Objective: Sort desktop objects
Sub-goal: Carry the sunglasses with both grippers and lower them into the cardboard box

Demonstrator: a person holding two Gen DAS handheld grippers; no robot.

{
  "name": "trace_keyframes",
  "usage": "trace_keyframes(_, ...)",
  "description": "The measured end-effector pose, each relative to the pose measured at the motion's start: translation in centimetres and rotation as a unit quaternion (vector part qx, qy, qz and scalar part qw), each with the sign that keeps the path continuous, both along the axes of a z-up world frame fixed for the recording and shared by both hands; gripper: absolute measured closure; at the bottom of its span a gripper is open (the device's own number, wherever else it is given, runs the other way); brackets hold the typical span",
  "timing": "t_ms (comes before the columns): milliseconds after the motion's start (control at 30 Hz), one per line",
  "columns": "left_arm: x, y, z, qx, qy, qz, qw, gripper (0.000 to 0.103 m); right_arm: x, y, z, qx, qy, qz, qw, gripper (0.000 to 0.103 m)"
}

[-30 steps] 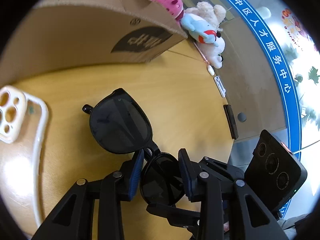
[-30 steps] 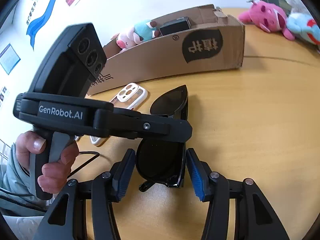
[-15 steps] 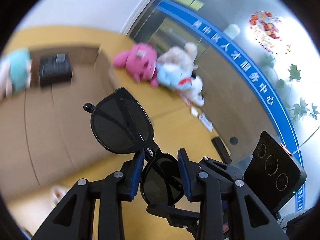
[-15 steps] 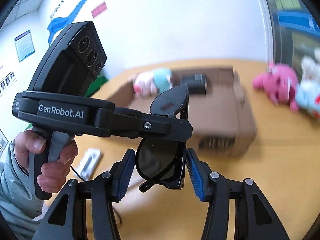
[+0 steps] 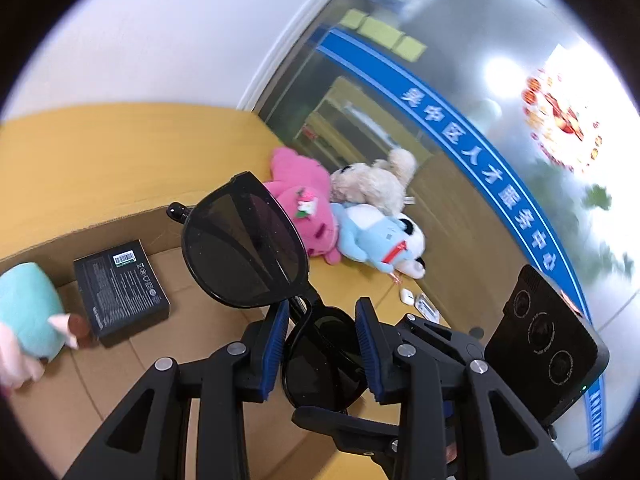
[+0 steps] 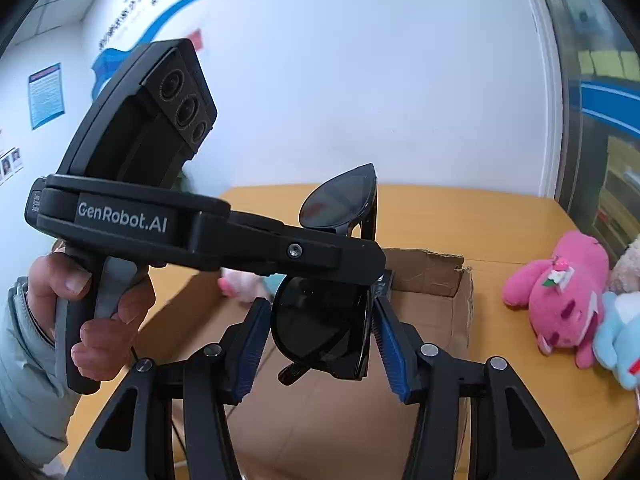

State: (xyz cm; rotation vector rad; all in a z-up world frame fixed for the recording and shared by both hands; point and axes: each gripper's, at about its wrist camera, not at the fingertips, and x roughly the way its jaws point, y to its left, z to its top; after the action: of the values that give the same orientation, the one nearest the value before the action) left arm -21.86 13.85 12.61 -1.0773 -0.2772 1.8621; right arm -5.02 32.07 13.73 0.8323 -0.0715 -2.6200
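Black sunglasses point(image 5: 248, 248) held aloft above open cardboard box point(image 6: 424, 276) on yellow table point(image 5: 100, 152); left gripper point(image 5: 322, 350) clamped on one lens near bridge, other lens jutting forward past pads; right gripper point(image 6: 320, 344) clamped across folded frame, same lens; black packet point(image 5: 120, 288), teal plush point(image 5: 24, 312) inside box; pink plush point(image 6: 560, 292) beside box

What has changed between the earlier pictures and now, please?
The black sunglasses have been lifted off the yellow wooden table and now hang over the open cardboard box. Unchanged: the left gripper and the right gripper stay clamped on them, and the plush toys lie where they were.
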Motion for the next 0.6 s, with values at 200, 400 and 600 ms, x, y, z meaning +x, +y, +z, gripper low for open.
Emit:
trace_keyframes(200, -5.4, 1.7, -6.4, 0.004, -0.081, 0.007, 0.9967, 0.073, -7.3, 0.8, -4.9, 0.019, -0.078, -0.013, 0.997, 0.053)
trace_keyframes(400, -6.6, 5.0, -11.9, -0.023, -0.141, -0.006, 0.9898, 0.073, -11.0, 2.1, -10.6, 0.022, -0.170, -0.039, 0.985, 0.052)
trace_keyframes(600, -5.8, 5.6, -15.1, -0.046, -0.180, 0.005, 0.9826, 0.073, -11.2, 2.8, -13.6, 0.032, -0.233, -0.037, 0.971, 0.052)
